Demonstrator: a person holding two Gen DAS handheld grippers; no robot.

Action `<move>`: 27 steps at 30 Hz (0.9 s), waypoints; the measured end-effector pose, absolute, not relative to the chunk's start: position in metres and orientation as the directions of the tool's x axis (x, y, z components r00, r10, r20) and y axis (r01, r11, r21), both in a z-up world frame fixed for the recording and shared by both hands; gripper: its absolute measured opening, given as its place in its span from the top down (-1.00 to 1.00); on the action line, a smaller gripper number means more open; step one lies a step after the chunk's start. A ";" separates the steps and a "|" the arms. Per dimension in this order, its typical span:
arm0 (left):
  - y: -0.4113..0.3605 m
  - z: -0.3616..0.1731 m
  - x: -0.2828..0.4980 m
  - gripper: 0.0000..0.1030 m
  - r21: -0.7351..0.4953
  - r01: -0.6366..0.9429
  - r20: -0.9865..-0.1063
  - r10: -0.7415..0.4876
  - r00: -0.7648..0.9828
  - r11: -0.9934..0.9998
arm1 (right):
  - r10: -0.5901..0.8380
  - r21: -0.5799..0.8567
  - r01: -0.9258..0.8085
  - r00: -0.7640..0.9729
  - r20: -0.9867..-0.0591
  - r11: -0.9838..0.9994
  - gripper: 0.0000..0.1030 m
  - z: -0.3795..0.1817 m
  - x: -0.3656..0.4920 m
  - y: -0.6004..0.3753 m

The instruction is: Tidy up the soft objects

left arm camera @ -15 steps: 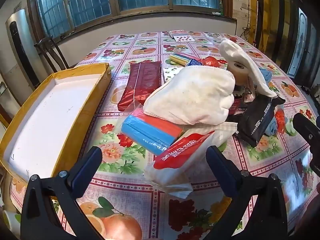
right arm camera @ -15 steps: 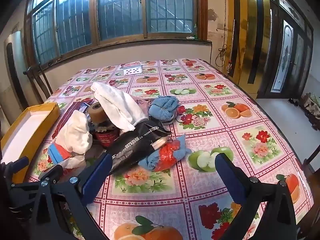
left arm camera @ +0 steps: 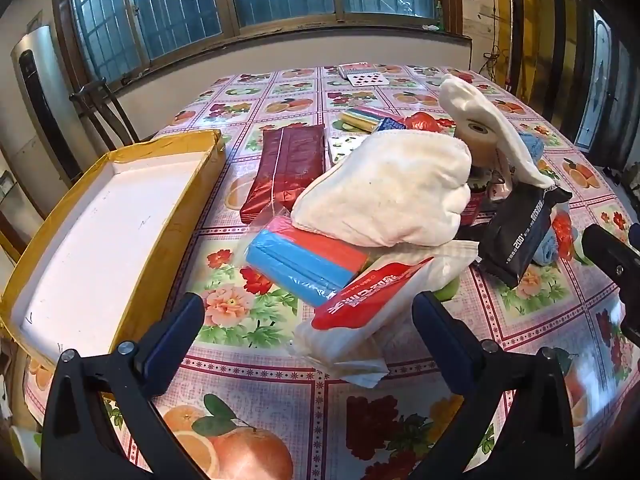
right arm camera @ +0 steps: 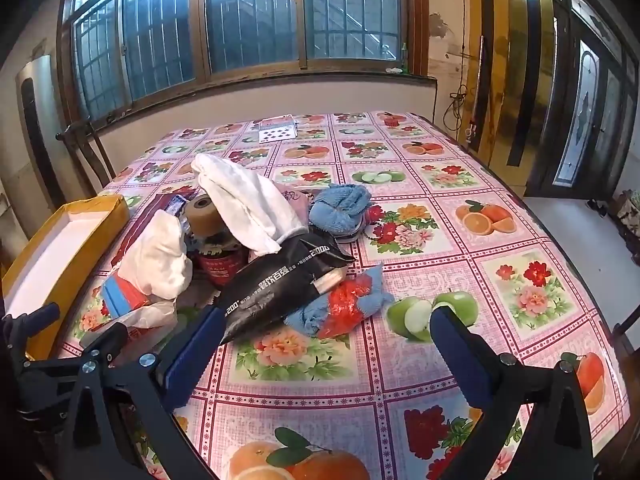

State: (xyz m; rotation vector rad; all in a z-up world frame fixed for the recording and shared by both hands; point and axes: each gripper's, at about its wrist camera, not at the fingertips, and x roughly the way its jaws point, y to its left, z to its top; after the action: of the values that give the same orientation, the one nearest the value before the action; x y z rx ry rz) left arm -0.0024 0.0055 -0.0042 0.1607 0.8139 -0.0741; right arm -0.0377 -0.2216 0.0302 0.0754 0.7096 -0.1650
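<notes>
1. Both sets of fingers are spread wide and hold nothing: my left gripper (left arm camera: 308,320) hangs low over the near tabletop (left arm camera: 280,392), my right gripper (right arm camera: 324,332) likewise, further right.
2. Between the left fingers sits the red-and-white tissue pack (left arm camera: 360,312), at the near edge of the pile; a white towel (left arm camera: 384,192) lies on top behind it.
3. At the left edge, the yellow box (left arm camera: 168,236) stands empty.
4. I judge no sorting is done yet; this is the approach to a first pick.
5. Next I would ease the left fingers around the tissue pack, close gently, then carry it left to the box.
</notes>
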 end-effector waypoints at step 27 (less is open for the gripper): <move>0.010 -0.009 -0.002 -1.00 0.089 0.129 -0.745 -0.019 0.666 0.988 | -0.114 0.014 0.165 0.738 -0.665 0.986 -0.99 0.029 -0.039 -0.221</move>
State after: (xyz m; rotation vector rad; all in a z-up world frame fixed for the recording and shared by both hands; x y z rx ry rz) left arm -0.0024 0.0096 -0.0090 0.1386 0.8381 -0.0839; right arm -0.0388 -0.2206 0.0289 0.0737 0.7243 -0.1537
